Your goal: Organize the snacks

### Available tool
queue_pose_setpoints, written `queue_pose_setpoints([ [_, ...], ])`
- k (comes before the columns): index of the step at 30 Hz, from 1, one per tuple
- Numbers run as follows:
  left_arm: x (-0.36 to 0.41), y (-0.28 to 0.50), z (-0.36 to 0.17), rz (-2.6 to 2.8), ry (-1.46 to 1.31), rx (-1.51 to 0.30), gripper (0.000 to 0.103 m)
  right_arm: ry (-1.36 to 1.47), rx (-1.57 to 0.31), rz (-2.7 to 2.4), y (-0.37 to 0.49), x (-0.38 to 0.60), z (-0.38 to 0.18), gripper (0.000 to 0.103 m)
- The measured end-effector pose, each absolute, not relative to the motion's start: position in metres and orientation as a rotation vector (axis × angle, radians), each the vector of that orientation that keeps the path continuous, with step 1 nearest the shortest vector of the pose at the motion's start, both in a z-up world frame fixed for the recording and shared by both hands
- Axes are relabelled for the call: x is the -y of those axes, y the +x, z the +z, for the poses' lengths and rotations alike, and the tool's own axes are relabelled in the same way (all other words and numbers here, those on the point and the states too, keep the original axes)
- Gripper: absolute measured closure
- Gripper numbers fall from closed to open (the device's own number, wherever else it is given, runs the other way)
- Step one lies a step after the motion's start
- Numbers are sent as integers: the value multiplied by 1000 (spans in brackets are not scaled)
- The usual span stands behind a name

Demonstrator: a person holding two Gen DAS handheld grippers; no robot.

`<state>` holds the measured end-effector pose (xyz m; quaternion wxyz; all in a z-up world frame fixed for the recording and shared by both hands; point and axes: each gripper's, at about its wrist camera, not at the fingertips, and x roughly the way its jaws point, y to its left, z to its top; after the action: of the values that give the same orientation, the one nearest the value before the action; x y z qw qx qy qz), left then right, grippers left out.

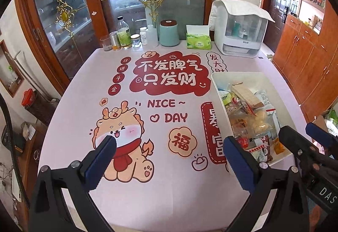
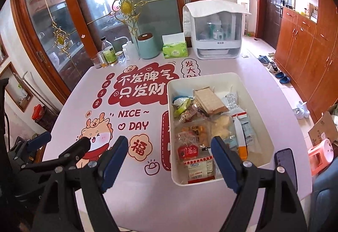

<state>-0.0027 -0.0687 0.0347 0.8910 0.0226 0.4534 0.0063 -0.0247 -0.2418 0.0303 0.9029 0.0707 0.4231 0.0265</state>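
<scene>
A white bin (image 2: 256, 105) full of packaged snacks (image 2: 211, 118) stands on the right of the pink printed tablecloth (image 2: 135, 194). It also shows in the left wrist view (image 1: 217, 88), with its snacks (image 1: 251, 118). My left gripper (image 1: 169, 143) is open and empty, low over the cloth, left of the bin. My right gripper (image 2: 170, 143) is open and empty, hovering over the bin's near left corner. The left gripper (image 2: 63, 141) shows at the left of the right wrist view, and the right gripper (image 1: 304, 130) at the right of the left wrist view.
At the table's far edge stand bottles and jars (image 1: 124, 35), a teal canister (image 1: 169, 33), a green tissue box (image 1: 198, 39) and a white cabinet with a cloth cover (image 1: 238, 29). A phone (image 2: 285, 164) lies at the table's right edge. Glass doors stand behind, wooden cabinets to the right.
</scene>
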Motion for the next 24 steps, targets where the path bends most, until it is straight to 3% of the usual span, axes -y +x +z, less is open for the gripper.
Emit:
queue_pose_setpoints([
  [24,59,12,27,15,20,-961,2,134,-893,55,-11,233,24,22],
])
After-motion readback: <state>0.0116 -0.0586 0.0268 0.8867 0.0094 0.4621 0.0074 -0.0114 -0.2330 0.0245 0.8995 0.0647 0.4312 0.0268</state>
